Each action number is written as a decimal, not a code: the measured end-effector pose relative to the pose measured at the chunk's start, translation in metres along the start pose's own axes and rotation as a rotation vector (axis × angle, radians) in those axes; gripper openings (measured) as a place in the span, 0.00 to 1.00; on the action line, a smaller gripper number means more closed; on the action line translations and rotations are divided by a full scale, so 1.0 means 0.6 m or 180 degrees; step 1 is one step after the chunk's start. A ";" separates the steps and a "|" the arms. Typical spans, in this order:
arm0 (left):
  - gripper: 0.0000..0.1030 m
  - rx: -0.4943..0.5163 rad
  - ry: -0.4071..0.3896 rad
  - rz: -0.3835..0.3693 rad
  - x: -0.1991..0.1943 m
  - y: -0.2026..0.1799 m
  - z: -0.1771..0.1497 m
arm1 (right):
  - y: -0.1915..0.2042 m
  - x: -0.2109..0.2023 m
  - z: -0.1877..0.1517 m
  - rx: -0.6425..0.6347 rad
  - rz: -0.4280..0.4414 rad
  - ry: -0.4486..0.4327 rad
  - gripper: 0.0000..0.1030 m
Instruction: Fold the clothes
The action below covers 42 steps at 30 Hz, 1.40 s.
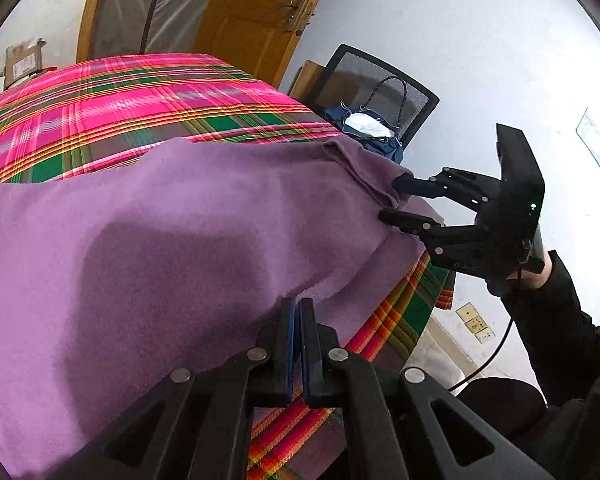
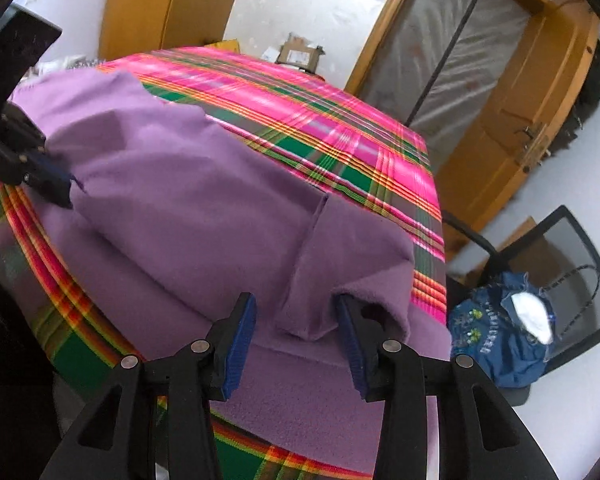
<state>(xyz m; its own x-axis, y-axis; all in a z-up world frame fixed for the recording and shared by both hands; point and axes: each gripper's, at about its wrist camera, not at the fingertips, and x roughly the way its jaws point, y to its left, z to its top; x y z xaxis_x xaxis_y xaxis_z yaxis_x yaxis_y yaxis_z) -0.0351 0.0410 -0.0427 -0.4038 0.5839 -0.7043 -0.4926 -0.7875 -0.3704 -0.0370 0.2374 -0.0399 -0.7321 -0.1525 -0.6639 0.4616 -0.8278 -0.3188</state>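
Observation:
A purple fleece garment [image 1: 160,232] lies spread over the near part of a table with a pink-and-green plaid cloth [image 1: 112,100]. My left gripper [image 1: 298,305] is at the garment's near edge with its jaws pressed together, and the fabric rises in a ridge to its tips. The right wrist view shows the left gripper [image 2: 66,192] at the far left, pinching the lifted garment [image 2: 188,200]. My right gripper [image 2: 296,306] is open, and a folded flap of the garment hangs between its blue pads [image 2: 240,336]. The left wrist view shows that right gripper [image 1: 392,198] open around the garment's right corner.
A black mesh chair [image 2: 580,264] stands beside the table's right edge with a blue bag [image 2: 496,340] on it. A wooden door [image 2: 516,120] and a plastic-covered doorway are behind. A cardboard box [image 2: 300,54] sits past the table's far end. Wall sockets [image 1: 476,322] and a cable are low on the right.

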 end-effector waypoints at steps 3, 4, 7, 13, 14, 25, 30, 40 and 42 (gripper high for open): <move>0.02 -0.0007 0.0012 0.0001 0.002 0.001 0.000 | -0.002 0.011 -0.004 0.0006 -0.0060 0.0070 0.42; 0.02 -0.0010 0.0015 -0.0001 0.003 0.002 0.001 | -0.007 0.010 -0.005 0.0036 -0.0080 0.0061 0.41; 0.02 -0.0022 0.0024 -0.0005 0.006 0.003 0.002 | -0.061 0.014 -0.033 0.0831 0.0120 -0.0049 0.15; 0.02 -0.0031 0.0022 -0.0016 0.007 0.004 0.001 | -0.172 0.022 -0.089 0.2438 0.0529 -0.0272 0.06; 0.02 -0.0032 0.0020 -0.0022 0.007 0.004 0.001 | -0.190 0.023 -0.098 0.2706 0.0597 -0.0309 0.06; 0.03 -0.0029 0.0020 -0.0088 0.009 0.005 0.004 | -0.275 0.041 -0.193 0.4503 0.1487 -0.0557 0.32; 0.03 -0.0042 0.0020 -0.0096 0.014 0.008 0.007 | -0.306 0.027 -0.281 0.5485 0.1664 -0.0944 0.60; 0.03 -0.0056 0.0023 -0.0083 0.018 0.008 0.008 | -0.310 0.029 -0.215 0.4360 0.1190 -0.0436 0.62; 0.03 -0.0058 0.0016 -0.0075 0.016 0.007 0.007 | -0.305 0.050 -0.218 0.4392 0.1273 -0.0282 0.62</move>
<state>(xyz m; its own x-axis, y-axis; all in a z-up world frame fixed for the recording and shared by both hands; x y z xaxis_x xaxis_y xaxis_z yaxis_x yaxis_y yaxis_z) -0.0441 0.0444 -0.0485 -0.3883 0.6012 -0.6984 -0.4876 -0.7771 -0.3979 -0.0779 0.4550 -0.0901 -0.7237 -0.4852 -0.4908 -0.1674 -0.5666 0.8069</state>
